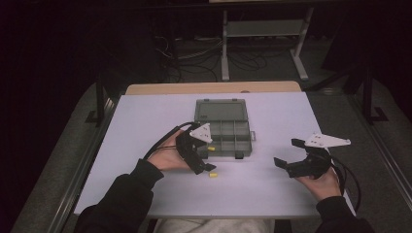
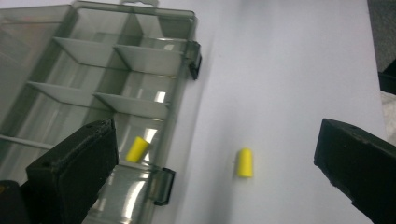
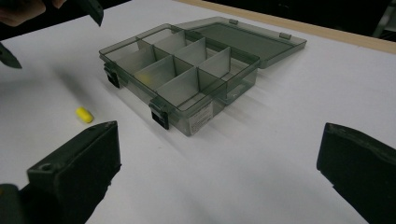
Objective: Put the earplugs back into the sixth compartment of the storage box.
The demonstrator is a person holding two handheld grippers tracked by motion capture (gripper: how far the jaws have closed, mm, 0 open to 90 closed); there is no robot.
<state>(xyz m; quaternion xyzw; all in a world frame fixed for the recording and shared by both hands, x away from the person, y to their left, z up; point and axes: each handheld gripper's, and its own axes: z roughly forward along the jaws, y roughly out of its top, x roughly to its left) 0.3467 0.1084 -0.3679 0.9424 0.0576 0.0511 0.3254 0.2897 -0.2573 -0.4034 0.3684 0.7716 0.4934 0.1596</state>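
A grey see-through compartment box lies open mid-table, its lid flat behind it. One small yellow plug rests in the box's front left compartment; another yellow plug lies on the table just in front. My left gripper hovers open over the box's front left corner, with the loose plug on the table between its jaws and the boxed plug by its left jaw. My right gripper stands open and empty to the right of the box, aimed toward it.
The white table has a wooden strip along its far edge. Beyond it stand a metal frame and floor cables. In the right gripper view the loose plug lies left of the box's latches.
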